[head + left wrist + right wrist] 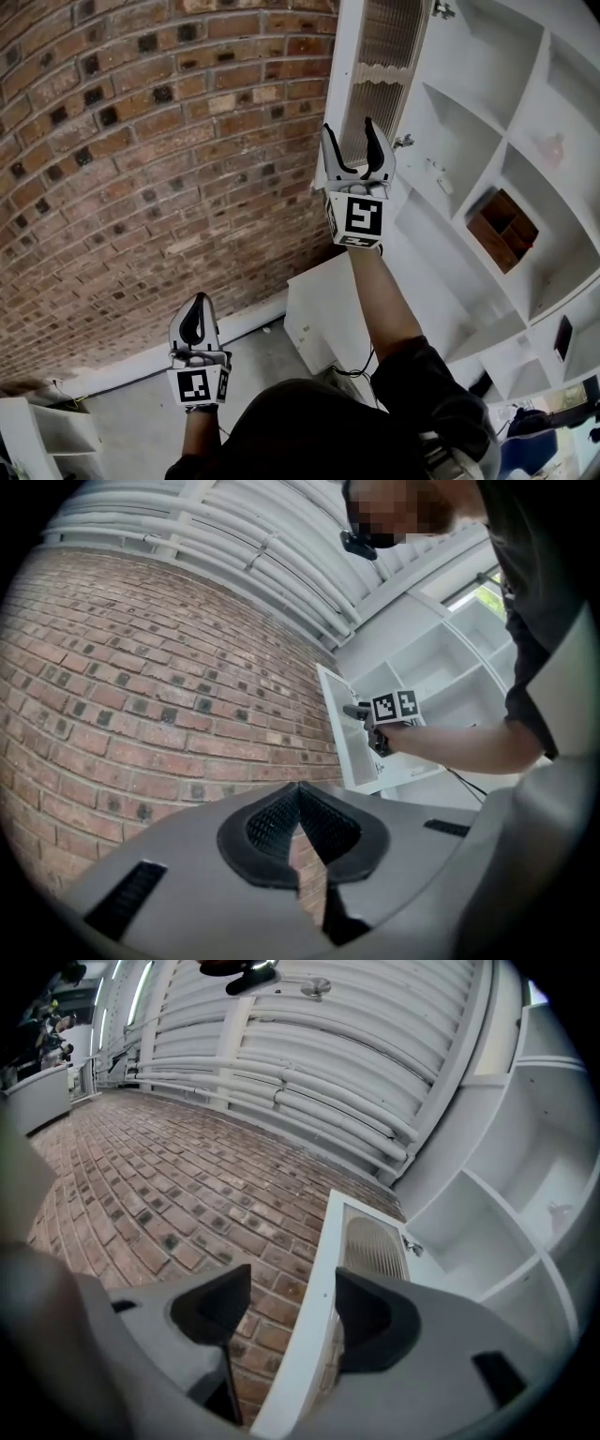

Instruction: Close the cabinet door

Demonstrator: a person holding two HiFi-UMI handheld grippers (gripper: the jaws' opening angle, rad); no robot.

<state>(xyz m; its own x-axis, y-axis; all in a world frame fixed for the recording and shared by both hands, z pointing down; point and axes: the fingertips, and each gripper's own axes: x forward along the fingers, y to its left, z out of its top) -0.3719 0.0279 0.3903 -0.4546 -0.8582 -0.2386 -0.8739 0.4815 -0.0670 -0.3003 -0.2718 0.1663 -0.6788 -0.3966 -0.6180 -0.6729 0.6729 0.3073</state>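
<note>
The white cabinet door (380, 56) with a ribbed glass panel stands swung out from the white shelf cabinet (441, 216), toward the brick wall. My right gripper (350, 141) is raised to the door's lower end, open, its two jaws straddling the door's frame edge. In the right gripper view the door frame (323, 1269) runs between the jaws of that gripper (292, 1312); the right pad (370, 1321) lies near the glass side, the left pad is apart from the frame. My left gripper (195, 319) hangs low by the floor, shut on nothing (300, 803). The left gripper view shows the door (349, 747) too.
A brick wall (141, 141) fills the left side. The open cabinet has several cubbies; one holds a brown wooden box (502, 228). A low white unit (323, 314) stands under the door. A small white shelf (42, 436) sits on the grey floor at bottom left.
</note>
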